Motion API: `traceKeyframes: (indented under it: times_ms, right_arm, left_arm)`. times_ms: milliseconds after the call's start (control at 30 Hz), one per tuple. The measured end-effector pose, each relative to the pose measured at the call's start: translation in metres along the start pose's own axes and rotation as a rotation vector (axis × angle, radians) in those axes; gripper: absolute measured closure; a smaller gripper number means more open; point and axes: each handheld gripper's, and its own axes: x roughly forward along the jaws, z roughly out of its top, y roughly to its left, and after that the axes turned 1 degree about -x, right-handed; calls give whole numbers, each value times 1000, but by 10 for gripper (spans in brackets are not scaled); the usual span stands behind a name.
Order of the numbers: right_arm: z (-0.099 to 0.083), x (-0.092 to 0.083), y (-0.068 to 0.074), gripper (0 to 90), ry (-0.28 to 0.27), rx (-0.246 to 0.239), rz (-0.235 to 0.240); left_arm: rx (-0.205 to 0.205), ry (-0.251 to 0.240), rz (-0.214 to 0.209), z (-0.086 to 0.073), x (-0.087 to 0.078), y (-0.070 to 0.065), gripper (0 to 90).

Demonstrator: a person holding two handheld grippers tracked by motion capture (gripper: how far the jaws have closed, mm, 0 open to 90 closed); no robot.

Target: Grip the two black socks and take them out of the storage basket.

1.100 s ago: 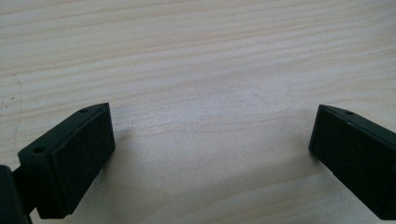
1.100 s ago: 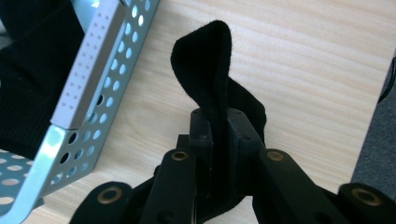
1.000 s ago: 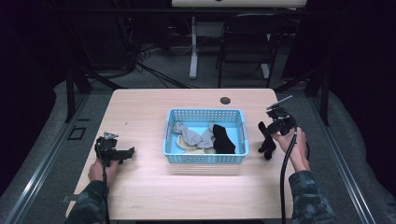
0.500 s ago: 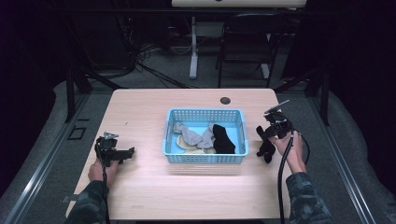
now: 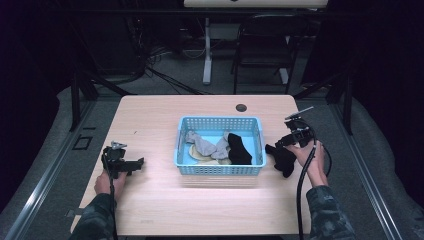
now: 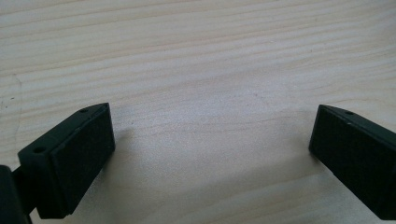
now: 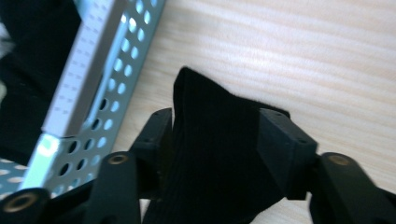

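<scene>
right gripper (image 5: 286, 145): jaws just opening, black sock (image 7: 219, 154) loose between them, lying on table (image 5: 150, 125) just right of blue basket (image 5: 218, 170) | left gripper (image 5: 131, 164): jaws apart, empty, on table

Both grippers are all black, left gripper (image 5: 134, 163) and right gripper (image 5: 280, 145), with blocky jaws. Small screw holes dot them. Camo sleeves (image 5: 325, 215) at the frame's bottom, plus a thick black cable (image 5: 302, 181).

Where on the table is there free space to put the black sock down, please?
The pale wooden table is bare left of the blue perforated plastic basket and along the near edge. The strip between basket and right gripper, with the black sock, is crowded.
</scene>
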Motion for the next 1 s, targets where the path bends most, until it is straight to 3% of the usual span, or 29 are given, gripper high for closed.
traceKeyframes:
  times_ms: [67, 100, 233, 300, 333, 600, 733, 833, 1000]
  right_arm:
    - [0, -3, 0, 399, -10, -1, 3]
    - [0, -10, 0, 331, -29, -12, 12]
    - [1, -22, 4, 218, -58, -25, 30]
    - [1, -25, 5, 199, -64, -34, 34]
    - [2, -30, 9, 158, -90, -37, 42]
    - [7, -45, 24, 86, -152, -84, 57]
    - [13, -52, 38, 49, -175, -121, 69]
    - [20, -57, 52, 35, -172, -162, 72]
    - [28, -57, 66, 32, -176, -190, 87]
  left_arm:
    - [0, 0, 0, 0, 0, 0, 3]
    - [0, 0, 0, 0, 0, 0, 3]
    - [0, 0, 0, 0, 0, 0, 3]
    - [0, 0, 0, 0, 0, 0, 3]
    - [0, 0, 0, 0, 0, 0, 3]
    - [0, 0, 0, 0, 0, 0, 3]
    - [0, 0, 0, 0, 0, 0, 3]
    - [0, 0, 0, 0, 0, 0, 3]
    - [0, 0, 0, 0, 0, 0, 3]
